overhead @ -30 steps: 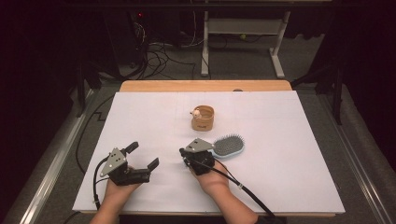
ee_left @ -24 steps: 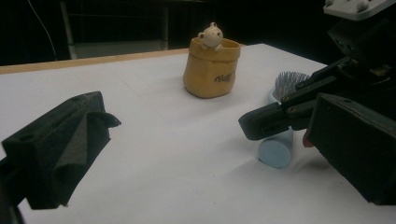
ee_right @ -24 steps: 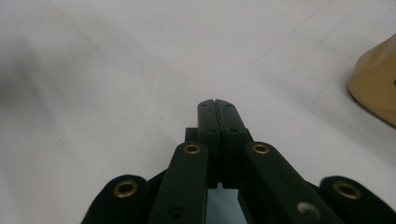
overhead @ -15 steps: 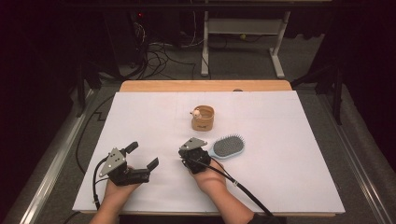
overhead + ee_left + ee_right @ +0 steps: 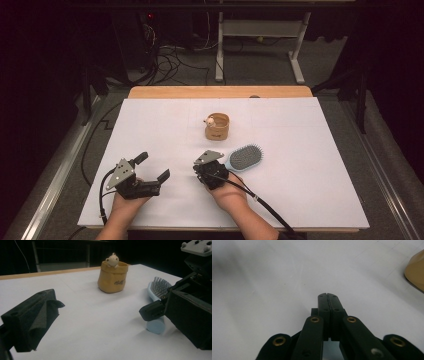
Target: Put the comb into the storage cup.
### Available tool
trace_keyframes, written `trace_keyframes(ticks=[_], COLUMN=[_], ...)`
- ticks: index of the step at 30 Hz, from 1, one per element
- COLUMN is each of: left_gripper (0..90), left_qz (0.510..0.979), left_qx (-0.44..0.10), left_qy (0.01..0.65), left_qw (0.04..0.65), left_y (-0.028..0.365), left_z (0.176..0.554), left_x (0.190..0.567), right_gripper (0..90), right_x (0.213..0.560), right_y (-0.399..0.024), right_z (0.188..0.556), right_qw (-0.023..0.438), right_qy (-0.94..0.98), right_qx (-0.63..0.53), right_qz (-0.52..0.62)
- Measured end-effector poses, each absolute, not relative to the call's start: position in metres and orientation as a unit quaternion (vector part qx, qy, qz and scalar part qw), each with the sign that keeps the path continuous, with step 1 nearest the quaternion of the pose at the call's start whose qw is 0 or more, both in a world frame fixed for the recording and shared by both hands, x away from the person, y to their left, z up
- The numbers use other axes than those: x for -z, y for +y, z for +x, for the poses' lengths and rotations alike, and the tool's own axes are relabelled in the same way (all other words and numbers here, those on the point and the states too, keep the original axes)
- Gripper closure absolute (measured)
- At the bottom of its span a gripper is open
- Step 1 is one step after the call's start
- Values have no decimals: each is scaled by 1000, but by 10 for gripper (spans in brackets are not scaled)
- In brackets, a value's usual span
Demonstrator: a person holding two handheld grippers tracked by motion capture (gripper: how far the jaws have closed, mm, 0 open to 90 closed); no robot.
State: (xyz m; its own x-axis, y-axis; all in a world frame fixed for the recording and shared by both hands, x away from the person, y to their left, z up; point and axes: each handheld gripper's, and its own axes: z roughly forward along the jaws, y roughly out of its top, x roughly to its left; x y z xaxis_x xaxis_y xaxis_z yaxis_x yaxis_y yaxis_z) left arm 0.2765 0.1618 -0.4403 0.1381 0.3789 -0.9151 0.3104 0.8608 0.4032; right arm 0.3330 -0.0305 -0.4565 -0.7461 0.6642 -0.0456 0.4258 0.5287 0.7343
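I judge the job barely begun: my right hand-held gripper (image 5: pixel 206 162) sits with its jaws pressed together on nothing, just beside the handle of the brush (image 5: pixel 244 158), which lies flat on the desk (image 5: pixel 310 200), unlifted. My left hand-held gripper (image 5: pixel 152 167) rests spread wide, empty, well apart from it. The cup (image 5: pixel 217 126) stands beyond. Count: one brush, one cup, two grippers.
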Motion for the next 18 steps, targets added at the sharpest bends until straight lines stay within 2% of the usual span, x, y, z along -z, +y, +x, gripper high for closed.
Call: trace_keyframes(ticks=[18], left_gripper=[4], left_qz=[264], left_qx=[-28], left_qy=[658], left_qw=[704], left_y=[161], left_z=[277], left_x=[442], right_gripper=[900], right_x=[457], right_y=[-70], right_z=[306], right_qw=[137], right_qy=[888], right_qx=[-331], right_qz=[287])
